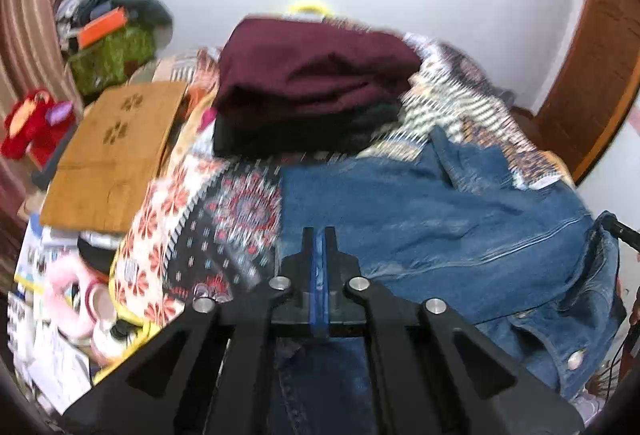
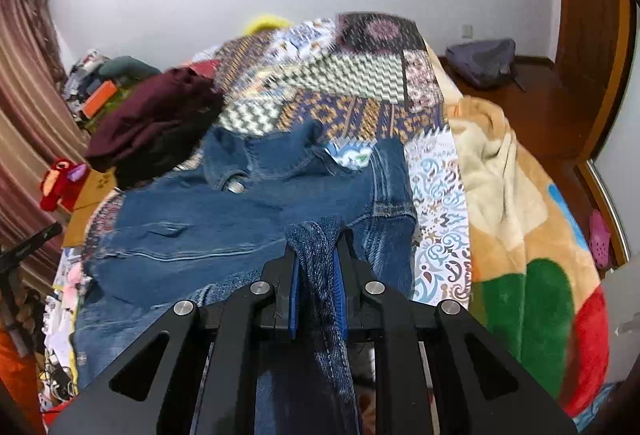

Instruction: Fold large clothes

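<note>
- We are looking at a denim jacket [image 2: 248, 211] that is lying spread on the patterned bedspread [image 2: 352, 75], near us, its collar pointing toward the far side and its body running left to right across the bed.
- We are pinching a bunched fold of the jacket's denim between the blue pads of the right gripper [image 2: 316, 263]; the jaws are standing narrow around that thick wad, which is coming from the jacket's near right part.
- We are holding the left gripper [image 1: 319, 247] with its jaws pressed together; a thin blue strip is showing between them, and we cannot tell whether that is only the pads or a denim edge caught there. Denim is hanging just below it at the near edge.
- From the left wrist view, the jacket [image 1: 440, 219] is spreading forward and to the right of that claw, so the bulk of the cloth is lying toward the right hand's side.
- We are judging that the coming fold turns on this: the right claw is holding the near right part, and the free cloth is lying to its far left, so the carry would go leftward across the body.
- A folded maroon garment [image 1: 316, 71] is sitting on a dark pile at the far left, apart from the jacket.
</note>
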`<state>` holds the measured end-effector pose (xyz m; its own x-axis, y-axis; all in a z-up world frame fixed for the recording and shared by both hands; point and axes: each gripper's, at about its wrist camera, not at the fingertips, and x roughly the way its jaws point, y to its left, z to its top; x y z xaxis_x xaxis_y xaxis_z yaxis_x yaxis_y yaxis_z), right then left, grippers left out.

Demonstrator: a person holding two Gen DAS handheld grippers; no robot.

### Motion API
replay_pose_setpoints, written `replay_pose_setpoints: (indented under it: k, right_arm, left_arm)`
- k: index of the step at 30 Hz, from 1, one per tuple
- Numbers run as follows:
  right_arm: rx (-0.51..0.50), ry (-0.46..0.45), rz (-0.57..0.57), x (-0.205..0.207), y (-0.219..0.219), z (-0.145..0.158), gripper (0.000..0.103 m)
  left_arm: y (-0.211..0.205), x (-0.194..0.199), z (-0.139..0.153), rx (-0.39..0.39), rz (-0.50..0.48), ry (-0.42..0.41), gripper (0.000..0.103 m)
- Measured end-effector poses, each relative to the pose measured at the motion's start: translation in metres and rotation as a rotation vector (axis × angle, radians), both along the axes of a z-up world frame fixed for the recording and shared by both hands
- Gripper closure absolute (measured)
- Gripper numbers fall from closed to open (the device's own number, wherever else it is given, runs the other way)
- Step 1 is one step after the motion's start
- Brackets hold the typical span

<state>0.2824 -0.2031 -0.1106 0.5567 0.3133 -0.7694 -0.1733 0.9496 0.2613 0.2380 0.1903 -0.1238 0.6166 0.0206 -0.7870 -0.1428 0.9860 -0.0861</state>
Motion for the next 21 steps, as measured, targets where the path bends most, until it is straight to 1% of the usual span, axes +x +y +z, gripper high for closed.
replay_pose_setpoints:
  k: [1,2,4,5,6,7,8,10,11,12,13,15,18,21]
  right_arm:
    - [-0.003,0.002,0.001,0.000,0.000,-0.003,0.090]
    - [-0.007,-0.001,0.002,-0.001,0.000,-0.003,0.090]
    - [-0.022,-0.006,0.009,-0.002,-0.001,0.001,0.090]
    - [-0.046,-0.011,0.014,-0.005,0.000,0.004,0.090]
    - [-0.053,-0.014,0.018,-0.007,0.000,0.007,0.085]
    - [-0.062,-0.011,0.018,-0.008,-0.001,0.008,0.083]
    - [-0.083,-0.006,0.019,-0.012,-0.002,0.009,0.080]
    - [-0.105,-0.005,0.007,-0.019,-0.005,0.012,0.070]
    - [-0.109,-0.004,-0.004,-0.022,-0.008,0.012,0.058]
    - [-0.103,-0.004,-0.019,-0.028,-0.012,0.014,0.049]
    - [-0.093,-0.004,-0.025,-0.030,-0.015,0.014,0.047]
    - [-0.052,0.016,-0.025,-0.042,-0.024,0.015,0.046]
    - [-0.014,0.039,-0.029,-0.055,-0.035,0.013,0.046]
    - [0.002,0.062,-0.032,-0.065,-0.038,0.009,0.045]
  left_arm:
    - [0.003,-0.001,-0.009,-0.014,0.011,0.034,0.093]
    - [0.005,-0.005,-0.016,-0.033,0.018,0.062,0.090]
    - [0.015,-0.018,-0.034,-0.083,0.034,0.111,0.077]
    - [0.019,-0.027,-0.041,-0.095,0.046,0.135,0.072]
    - [0.020,-0.033,-0.047,-0.100,0.056,0.151,0.064]
    - [0.023,-0.041,-0.052,-0.109,0.066,0.168,0.059]
    - [0.027,-0.051,-0.057,-0.129,0.074,0.183,0.058]
    - [0.029,-0.064,-0.064,-0.170,0.079,0.207,0.058]
    - [0.030,-0.072,-0.067,-0.193,0.079,0.217,0.058]
    - [0.030,-0.079,-0.070,-0.217,0.079,0.221,0.058]
    - [0.030,-0.086,-0.073,-0.238,0.078,0.224,0.058]
    - [0.028,-0.098,-0.078,-0.275,0.071,0.236,0.058]
    - [0.024,-0.113,-0.087,-0.310,0.069,0.252,0.058]
    - [0.022,-0.123,-0.095,-0.331,0.073,0.268,0.058]
